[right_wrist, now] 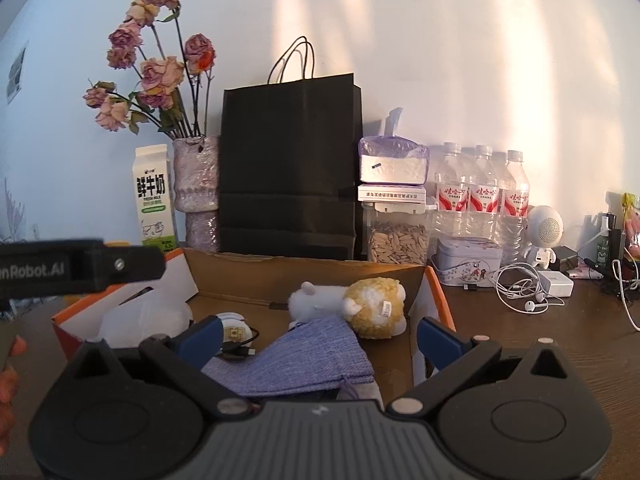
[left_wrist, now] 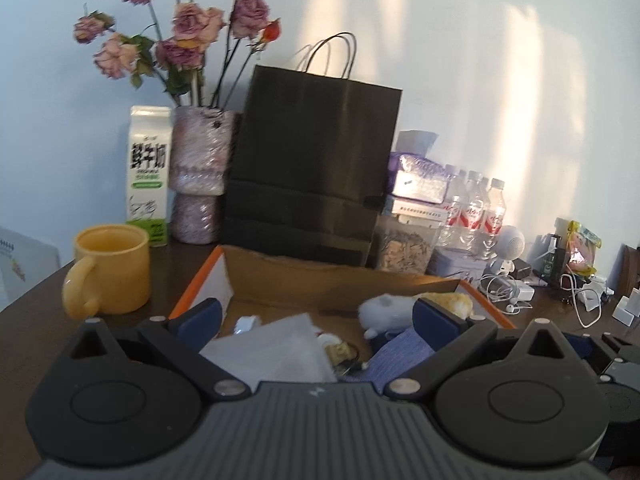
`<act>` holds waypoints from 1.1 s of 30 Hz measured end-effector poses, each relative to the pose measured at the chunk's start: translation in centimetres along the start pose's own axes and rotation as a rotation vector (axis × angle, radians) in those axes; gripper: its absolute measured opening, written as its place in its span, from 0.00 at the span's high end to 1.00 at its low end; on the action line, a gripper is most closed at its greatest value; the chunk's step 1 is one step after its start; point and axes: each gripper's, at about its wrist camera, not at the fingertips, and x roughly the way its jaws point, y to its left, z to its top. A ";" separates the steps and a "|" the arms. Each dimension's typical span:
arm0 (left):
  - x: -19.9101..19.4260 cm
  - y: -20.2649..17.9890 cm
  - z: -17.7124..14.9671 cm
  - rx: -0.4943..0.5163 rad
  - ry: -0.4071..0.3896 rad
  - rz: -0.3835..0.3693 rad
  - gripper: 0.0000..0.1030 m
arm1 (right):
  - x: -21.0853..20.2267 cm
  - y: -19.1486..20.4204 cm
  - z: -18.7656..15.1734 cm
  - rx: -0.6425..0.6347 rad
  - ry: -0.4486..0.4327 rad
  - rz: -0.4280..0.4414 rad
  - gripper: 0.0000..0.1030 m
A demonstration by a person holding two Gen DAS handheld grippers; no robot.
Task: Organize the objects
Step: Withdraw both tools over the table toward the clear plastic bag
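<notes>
Hovering spread and empty, right hand-held gripper (right_wrist: 318, 334) nearer the blue pouch (right_wrist: 304, 356) lying straight ahead in the box (right_wrist: 436, 292), long axis slanting toward the counter's back edge.

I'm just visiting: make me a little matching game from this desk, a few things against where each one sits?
Things:
1. yellow mug
2. plush toy
3. milk carton
4. white earphones

Places:
A. inside the cardboard box
B. on the table right of the box
C. left of the flower vase
D. on the table left of the box

Pairs: 1-D, 2-A, 3-C, 4-B
</notes>
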 end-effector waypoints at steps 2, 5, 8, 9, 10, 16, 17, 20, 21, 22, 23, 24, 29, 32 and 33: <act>-0.7 0.4 -0.1 -0.008 -0.002 0.009 0.00 | -0.5 0.3 -0.1 -0.006 -0.008 0.004 0.00; -1.6 0.9 -0.2 -0.014 0.001 0.017 0.00 | -1.4 0.6 -0.4 -0.016 -0.016 0.005 0.00; -2.5 1.3 -0.5 -0.011 0.011 0.023 0.00 | -2.2 0.9 -0.8 -0.021 -0.014 0.004 0.00; -2.7 1.3 -0.7 -0.008 0.015 0.024 0.00 | -2.5 0.9 -0.9 -0.022 -0.012 0.003 0.00; -3.0 1.4 -0.8 -0.005 0.020 0.025 0.00 | -2.8 1.0 -1.1 -0.024 -0.010 0.003 0.00; -4.8 2.0 -1.7 0.001 0.049 0.031 0.00 | -4.6 1.8 -2.1 -0.041 0.008 0.008 0.00; -5.1 2.1 -1.8 0.003 0.052 0.032 0.00 | -4.9 2.0 -2.3 -0.044 0.011 0.009 0.00; -6.1 2.4 -2.2 0.006 0.059 0.039 0.00 | -5.6 2.5 -2.7 -0.051 0.018 0.015 0.00; -6.4 2.6 -2.3 0.007 0.061 0.041 0.00 | -5.8 2.6 -2.9 -0.052 0.022 0.018 0.00; -6.7 2.7 -2.4 0.008 0.065 0.043 0.00 | -6.0 2.8 -3.0 -0.052 0.025 0.022 0.00; -7.0 2.8 -2.6 0.010 0.069 0.046 0.00 | -6.2 2.9 -3.1 -0.052 0.029 0.026 0.00; -7.2 3.0 -2.7 0.012 0.075 0.048 0.00 | -6.4 3.1 -3.2 -0.052 0.033 0.030 0.00; -8.4 4.3 -3.3 0.011 0.102 0.065 0.00 | -6.5 4.3 -3.8 -0.050 0.086 0.094 0.00; -9.1 5.3 -3.4 0.007 0.106 0.085 0.00 | -5.7 5.6 -4.2 -0.062 0.134 0.138 0.02; -9.3 5.7 -3.4 0.004 0.106 0.091 0.00 | -5.3 6.3 -4.3 -0.068 0.149 0.151 0.05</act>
